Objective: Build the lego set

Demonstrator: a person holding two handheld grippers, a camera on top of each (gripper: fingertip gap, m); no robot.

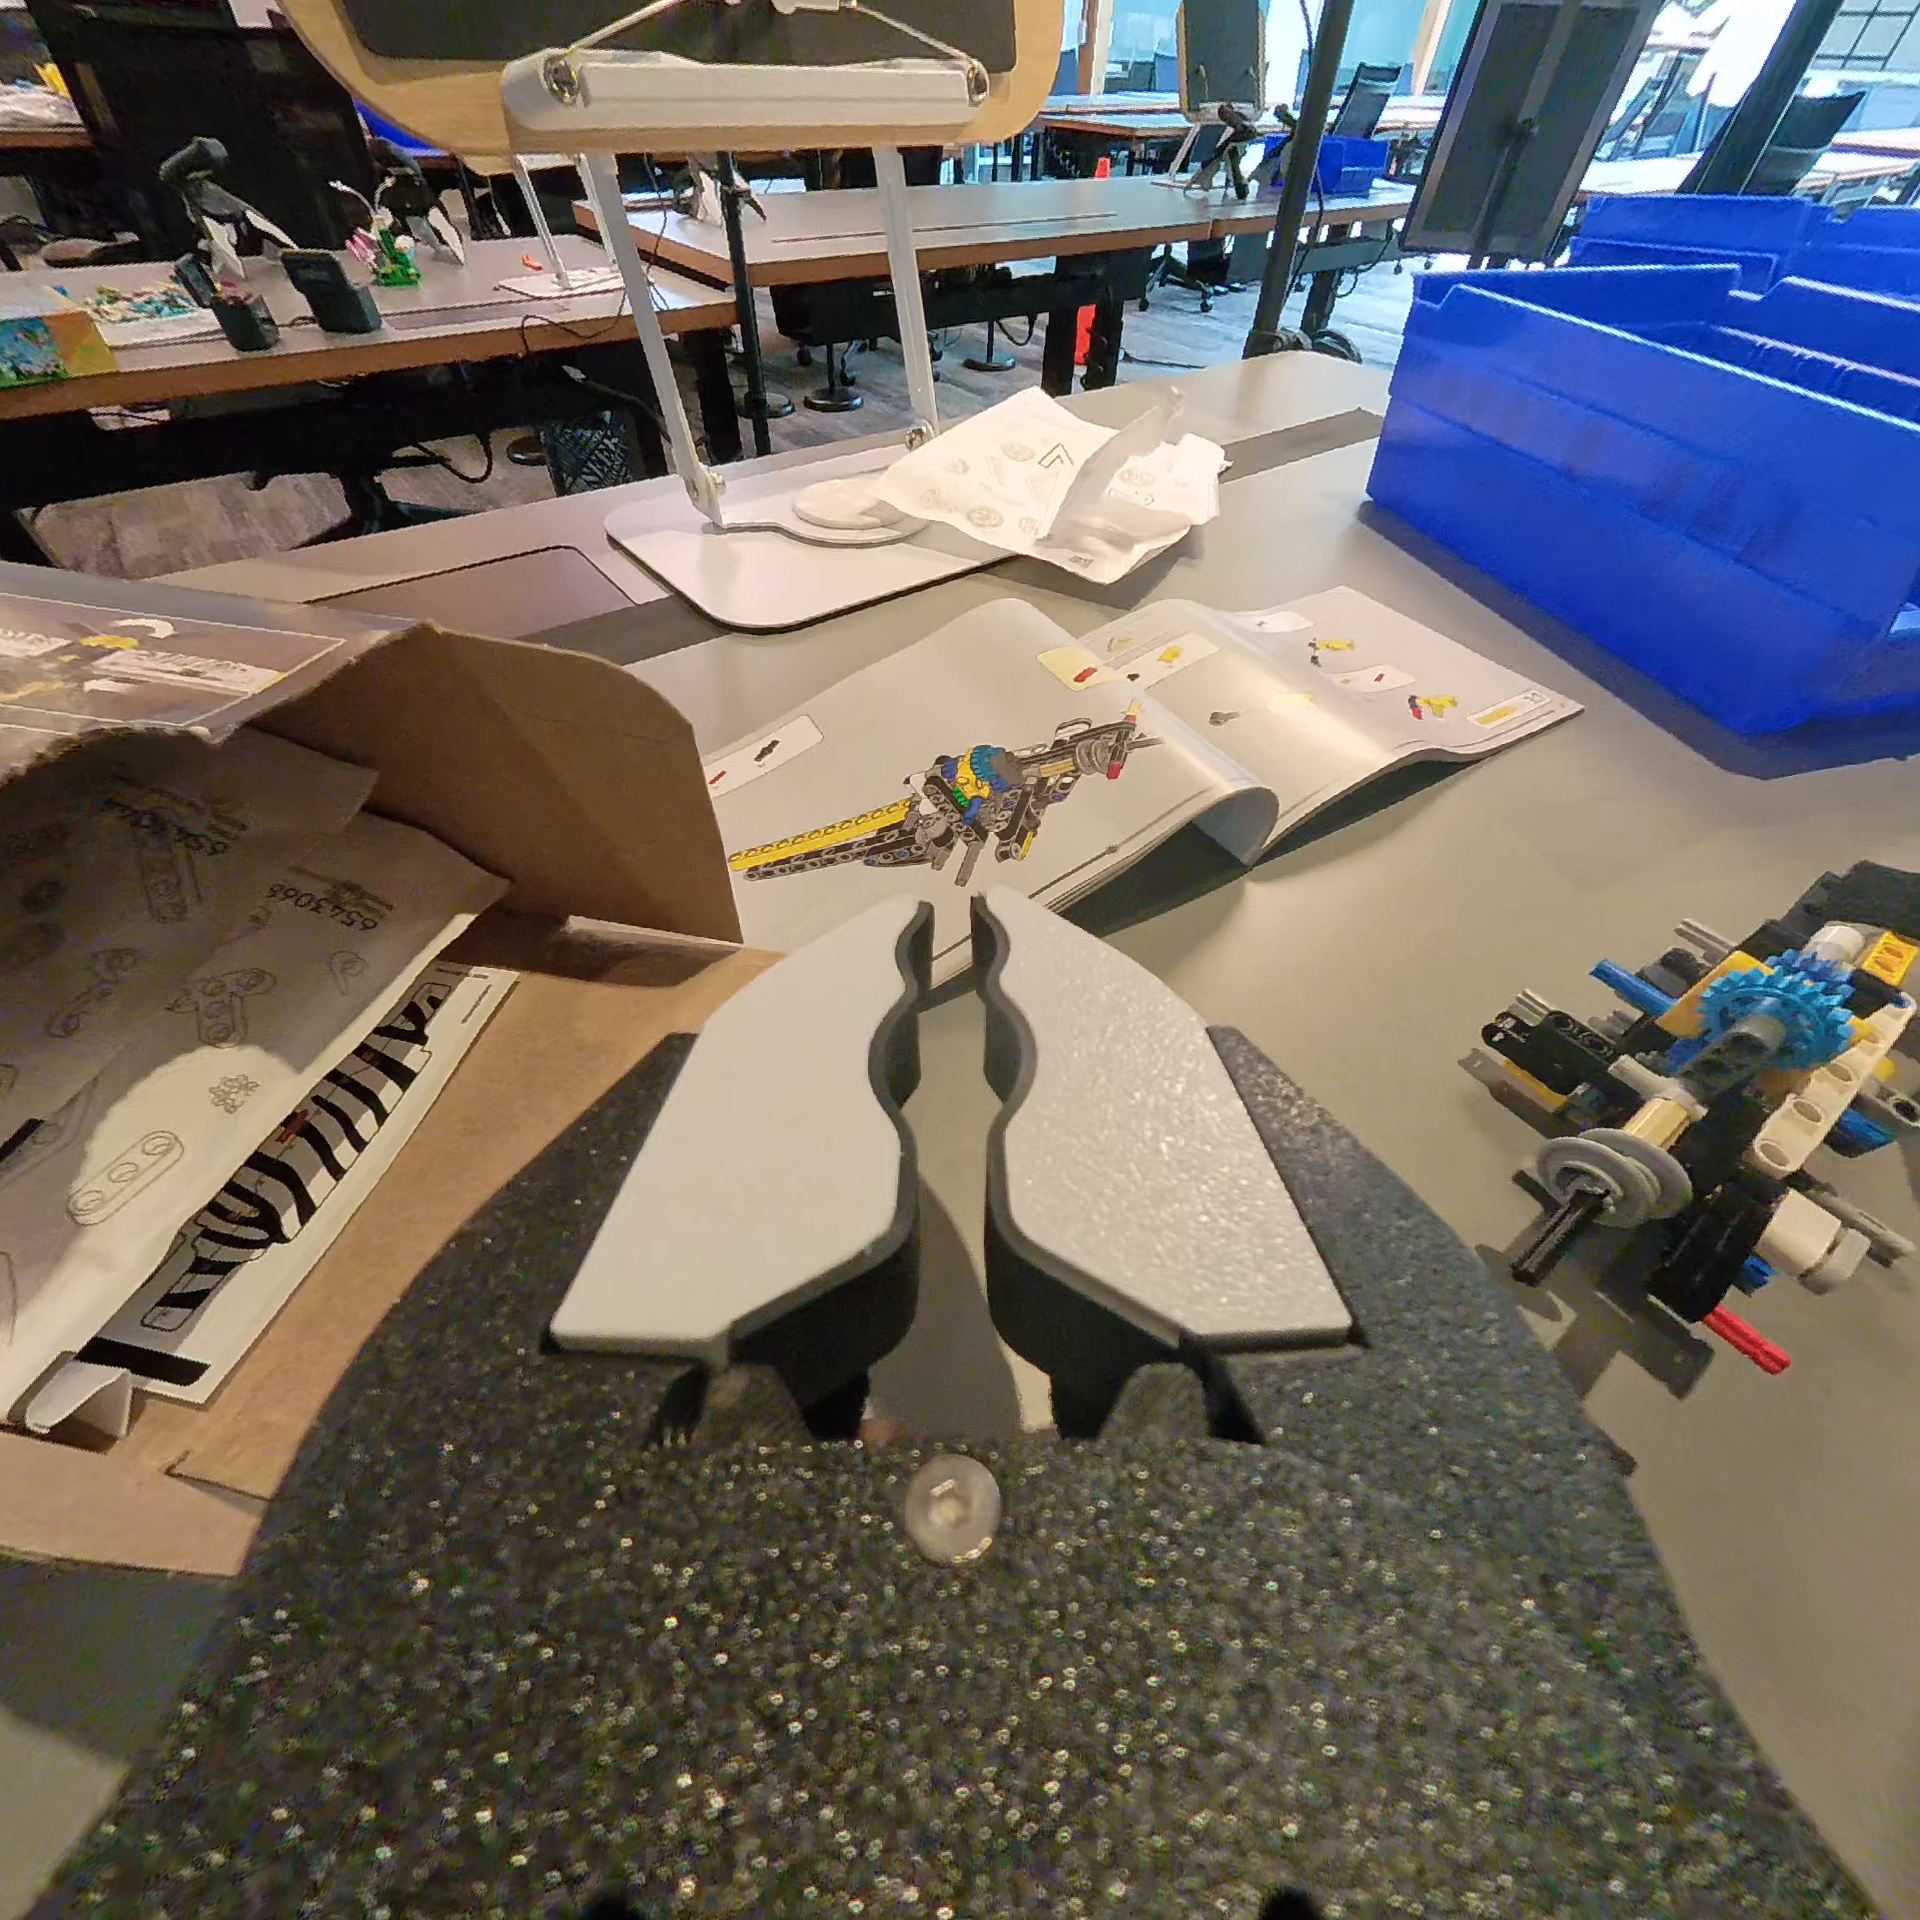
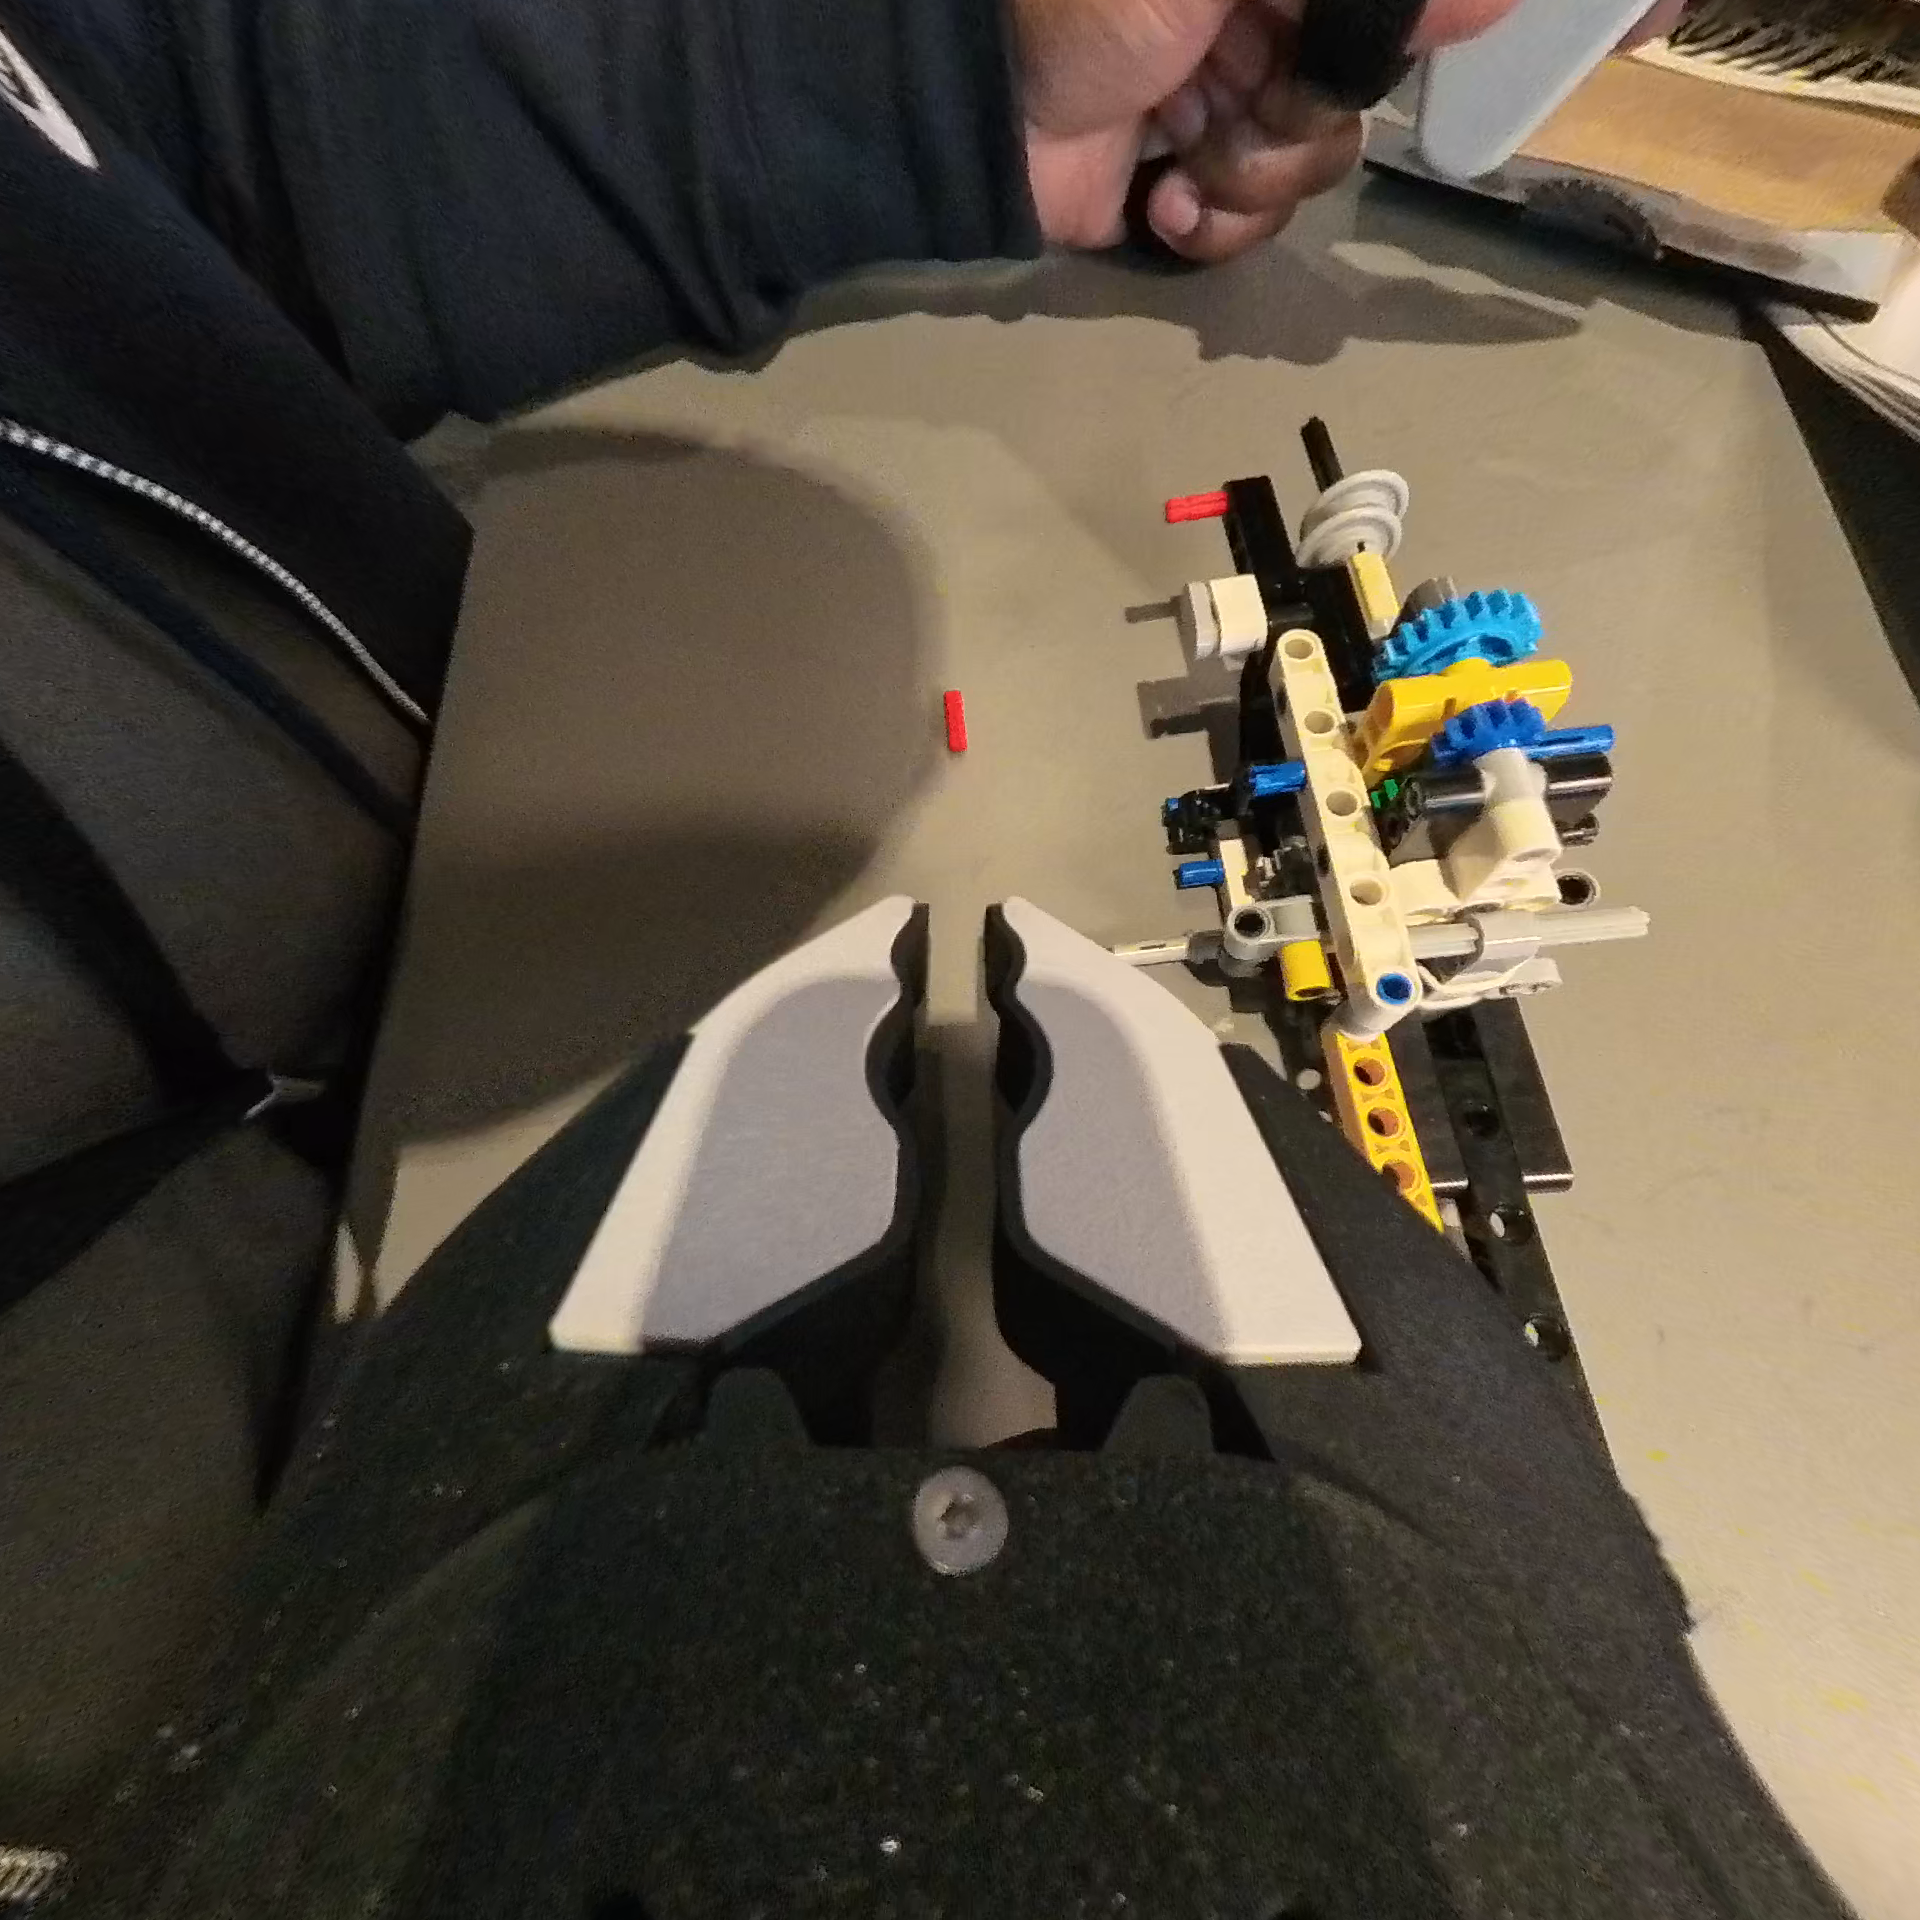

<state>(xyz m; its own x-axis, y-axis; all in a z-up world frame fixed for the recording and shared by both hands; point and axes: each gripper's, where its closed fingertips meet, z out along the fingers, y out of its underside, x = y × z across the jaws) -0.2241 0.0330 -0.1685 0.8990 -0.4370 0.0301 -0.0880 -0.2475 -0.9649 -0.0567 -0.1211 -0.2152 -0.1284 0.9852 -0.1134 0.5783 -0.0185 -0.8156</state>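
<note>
Left hand-held gripper (image 1: 951, 914) empty, jaws slightly parted, over grey tabletop (image 1: 1351, 966). Right hand-held gripper (image 2: 954, 920) likewise empty and narrowly open. Half-built multicoloured plastic lego model (image 2: 1382, 810) right of centre; small red plastic pin (image 2: 955, 720) loose, mid-frame.

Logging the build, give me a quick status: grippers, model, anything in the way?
Left gripper and right gripper nearly shut, both empty. Half-built model on the table, untouched. Loose red pin ahead of right gripper, nothing blocking.
</note>
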